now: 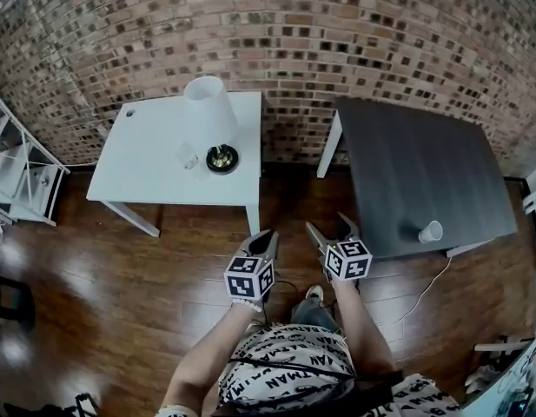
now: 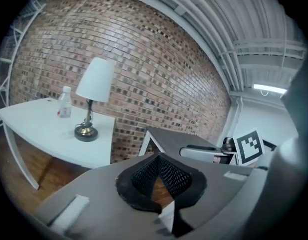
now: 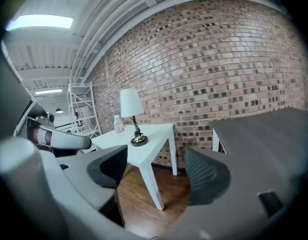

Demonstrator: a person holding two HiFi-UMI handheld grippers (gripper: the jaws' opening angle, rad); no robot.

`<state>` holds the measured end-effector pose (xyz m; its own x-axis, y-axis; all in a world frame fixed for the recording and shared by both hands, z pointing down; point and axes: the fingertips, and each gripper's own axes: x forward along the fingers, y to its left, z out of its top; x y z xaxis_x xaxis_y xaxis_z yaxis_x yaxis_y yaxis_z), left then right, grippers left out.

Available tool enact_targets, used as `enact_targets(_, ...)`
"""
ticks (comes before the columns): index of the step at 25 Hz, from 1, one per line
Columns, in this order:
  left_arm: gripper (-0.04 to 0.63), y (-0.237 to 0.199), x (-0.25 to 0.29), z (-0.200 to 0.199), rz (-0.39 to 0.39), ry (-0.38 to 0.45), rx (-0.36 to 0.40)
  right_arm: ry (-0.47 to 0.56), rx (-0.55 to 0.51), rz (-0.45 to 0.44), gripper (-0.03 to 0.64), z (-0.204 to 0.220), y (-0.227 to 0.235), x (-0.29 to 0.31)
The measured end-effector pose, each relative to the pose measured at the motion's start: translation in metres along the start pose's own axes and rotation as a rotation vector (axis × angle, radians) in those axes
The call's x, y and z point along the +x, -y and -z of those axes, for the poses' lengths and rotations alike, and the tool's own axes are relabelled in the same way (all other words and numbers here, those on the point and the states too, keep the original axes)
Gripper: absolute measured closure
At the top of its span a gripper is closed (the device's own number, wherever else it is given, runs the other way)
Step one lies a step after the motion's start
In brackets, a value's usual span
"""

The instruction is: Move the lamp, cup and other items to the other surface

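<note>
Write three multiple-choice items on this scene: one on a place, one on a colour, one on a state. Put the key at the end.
1. Where is the cup?
A. on a chair
B. on the dark table
C. on a windowsill

2. What colour is the shade of the lamp?
A. white
B. red
C. black

3. How does the right claw stand?
A. shut on the cup
B. shut on the lamp
C. open and empty

Key:
1 B: the cup sits near the dark table's front corner.
2 A: the shade is plain white above a dark round base.
3 C: its jaws stand well apart with nothing between them.
</note>
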<state>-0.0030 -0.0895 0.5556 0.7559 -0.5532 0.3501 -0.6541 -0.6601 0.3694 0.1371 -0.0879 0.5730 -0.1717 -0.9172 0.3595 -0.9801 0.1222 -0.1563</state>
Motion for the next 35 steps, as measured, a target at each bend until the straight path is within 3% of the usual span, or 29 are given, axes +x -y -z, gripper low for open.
enact_targets(6, 0.595, -0.052, -0.057, 0.007, -0.122, 0.042, -0.028, -0.009, -0.070, -0.113, 0.261, -0.011, -0.068, 0.039)
enact_targets(14, 0.595, -0.111, -0.085, -0.004, -0.251, 0.110, -0.082, -0.017, -0.140, -0.233, 0.259, -0.029, -0.122, 0.102)
enact_targets(22, 0.595, -0.165, -0.073, -0.036, -0.332, 0.142, -0.103, -0.048, -0.182, -0.290, 0.265, -0.044, -0.139, 0.189)
enact_targets(35, 0.595, -0.229, -0.011, -0.060, -0.394, 0.115, -0.117, -0.093, -0.202, -0.381, 0.276, -0.061, -0.142, 0.316)
